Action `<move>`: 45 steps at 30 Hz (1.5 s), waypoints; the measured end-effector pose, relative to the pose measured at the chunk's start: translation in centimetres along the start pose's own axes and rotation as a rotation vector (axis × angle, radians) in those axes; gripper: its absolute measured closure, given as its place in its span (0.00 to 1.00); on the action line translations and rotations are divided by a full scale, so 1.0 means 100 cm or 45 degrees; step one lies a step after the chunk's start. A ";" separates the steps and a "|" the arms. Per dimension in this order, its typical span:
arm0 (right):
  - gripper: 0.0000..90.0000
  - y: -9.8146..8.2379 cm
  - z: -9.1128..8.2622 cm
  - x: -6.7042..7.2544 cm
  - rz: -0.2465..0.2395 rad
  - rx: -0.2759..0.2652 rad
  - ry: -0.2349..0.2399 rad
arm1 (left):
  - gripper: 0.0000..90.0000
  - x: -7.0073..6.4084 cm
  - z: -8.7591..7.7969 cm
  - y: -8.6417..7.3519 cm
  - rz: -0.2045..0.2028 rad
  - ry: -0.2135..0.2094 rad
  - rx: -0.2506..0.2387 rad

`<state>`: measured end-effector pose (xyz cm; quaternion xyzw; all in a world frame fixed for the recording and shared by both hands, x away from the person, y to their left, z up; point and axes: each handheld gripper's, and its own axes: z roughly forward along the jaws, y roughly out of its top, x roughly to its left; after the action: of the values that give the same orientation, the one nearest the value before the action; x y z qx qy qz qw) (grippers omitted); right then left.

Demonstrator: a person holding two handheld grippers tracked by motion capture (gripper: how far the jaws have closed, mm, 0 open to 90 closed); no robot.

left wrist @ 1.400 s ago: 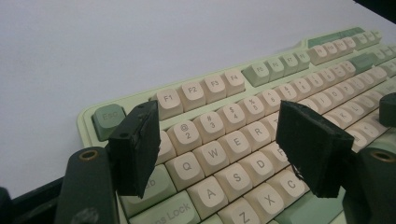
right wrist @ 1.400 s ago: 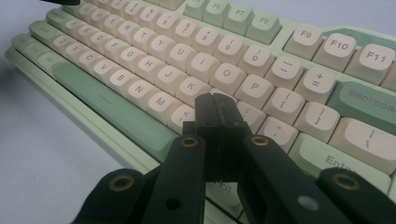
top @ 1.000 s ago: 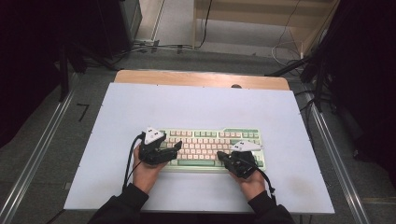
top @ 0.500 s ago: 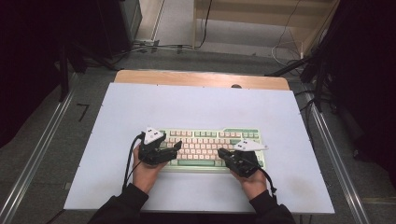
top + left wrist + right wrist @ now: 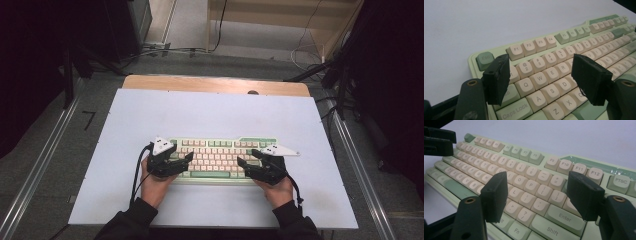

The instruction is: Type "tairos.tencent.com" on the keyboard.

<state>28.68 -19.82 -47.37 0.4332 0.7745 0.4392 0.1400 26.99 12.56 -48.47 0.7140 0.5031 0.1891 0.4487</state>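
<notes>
A pale green keyboard (image 5: 220,150) with cream keys lies on the white table top (image 5: 215,112), near the front edge. My left gripper (image 5: 186,158) hovers open over its left end, jaws pointing right. In the left gripper view, the left gripper (image 5: 541,73) has its jaws on either side of the Q, W, E keys of the keyboard (image 5: 549,50), with nothing between them. My right gripper (image 5: 246,157) is open over the right end, jaws pointing left. In the right gripper view, the right gripper (image 5: 537,192) frames the keys near Enter on the keyboard (image 5: 524,155).
A wooden strip (image 5: 215,85) runs along the table's far edge. Metal rails (image 5: 45,160) flank both sides. Cables (image 5: 310,55) lie on the floor beyond. White surface lies free behind and beside the keyboard.
The right gripper has turned a little over the keyboard's right end, its grey plate swinging to the right. The left gripper has hardly moved.
</notes>
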 end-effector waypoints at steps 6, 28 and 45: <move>0.35 0.000 0.003 0.001 -0.010 0.017 0.004 | 0.49 0.001 -0.001 -0.001 -0.006 -0.058 -0.008; 0.37 -0.012 -0.017 -0.011 0.053 0.017 -0.062 | 1.00 -0.024 0.035 0.008 0.054 -0.259 0.070; 0.37 -0.018 -0.026 -0.015 0.070 0.009 -0.097 | 1.00 -0.028 0.046 0.011 0.078 -0.221 0.125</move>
<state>26.99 -22.89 -47.52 0.4711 0.7580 0.4234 0.1558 29.75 7.90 -49.47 0.7639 0.4489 0.1154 0.4490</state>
